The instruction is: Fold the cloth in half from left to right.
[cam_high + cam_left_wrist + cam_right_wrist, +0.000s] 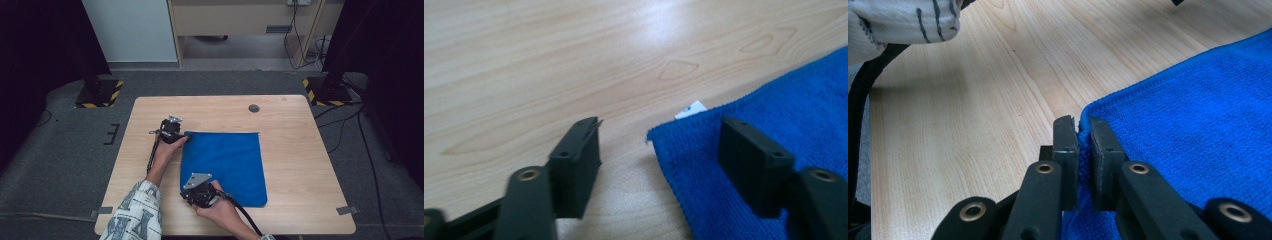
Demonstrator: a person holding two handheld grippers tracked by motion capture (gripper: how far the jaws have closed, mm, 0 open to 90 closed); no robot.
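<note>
A: Item one, right gripper (192,194). Pose?
B: Held in the right hand (220,207) at the near side of the table (300,165), grey plate up, cable trailing toward the near edge. In the right gripper view its jaws are pressed together on the near left corner of the blue cloth (1198,125); the hem stands pinched between the two pads, and the rest of the cloth spreads away beyond the right-hand jaw.

A: Item two, left gripper (187,136)?
B: Held in the left hand (167,150), patterned sleeve (137,212) behind it, farther up the table. Its jaws stand spread, low over the wood. In the left gripper view the far left corner of the cloth lies between them, nearer the right-hand jaw, which sits over the cloth; the left-hand jaw is over bare table. The pads are not pressing on it.

A: Item three, the cloth: lie and axis?
B: Flat, roughly square, no clear long axis; edges run about parallel with the table edges, left of centre.

A: Appearance?
B: Bright blue terry pile, stitched hem, small white tag (690,109) showing at the far left corner, just beyond the jaws.
</note>
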